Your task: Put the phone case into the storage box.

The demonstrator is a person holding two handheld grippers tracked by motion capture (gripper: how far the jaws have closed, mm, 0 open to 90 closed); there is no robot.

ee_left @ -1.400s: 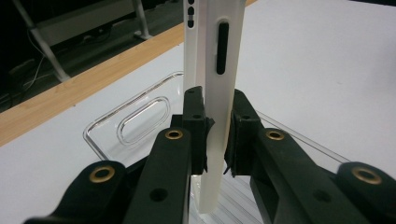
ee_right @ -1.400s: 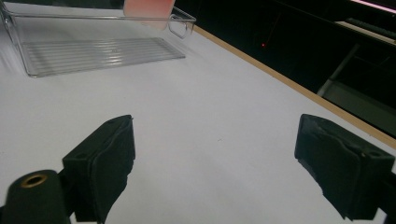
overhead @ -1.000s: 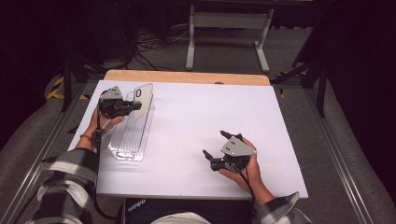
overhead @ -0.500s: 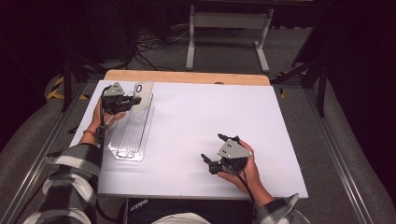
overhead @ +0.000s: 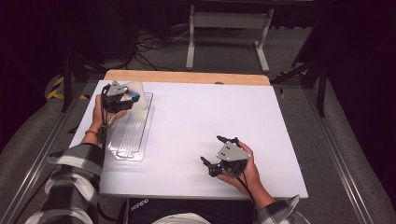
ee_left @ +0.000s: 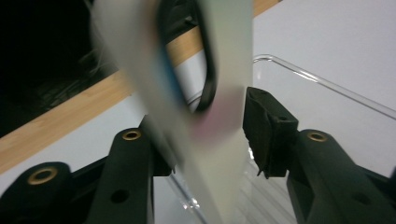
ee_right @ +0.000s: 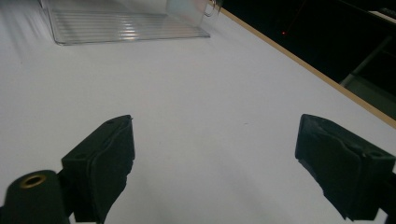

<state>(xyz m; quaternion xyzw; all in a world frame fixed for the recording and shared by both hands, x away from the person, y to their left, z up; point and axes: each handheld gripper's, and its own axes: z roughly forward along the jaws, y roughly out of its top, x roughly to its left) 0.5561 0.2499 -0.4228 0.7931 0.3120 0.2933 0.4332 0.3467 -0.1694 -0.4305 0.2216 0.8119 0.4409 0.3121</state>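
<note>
Slipping blurred between the left gripper's (overhead: pixel 125 97) just-opening jaws, a flat white card (ee_left: pixel 205 93) with a black oval hangs over the clear tray (overhead: pixel 135 135); right gripper (overhead: pixel 219 154) gapes empty.

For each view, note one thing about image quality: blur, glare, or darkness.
High view: white table brightly lit, surroundings dark. Left gripper view: the white card between the left tool's just-opening jaws is motion-blurred. Right gripper view: right tool sharp, clear tray glints.

- A white surface (overhead: pixel 201 126) lay with a wooden strip (overhead: pixel 187 77) along its far edge.
- A grey metal stand (overhead: pixel 226 28) stood on the floor (overhead: pixel 345 154) beyond it.
- Cables (overhead: pixel 149 46) lay tangled beside that stand.
</note>
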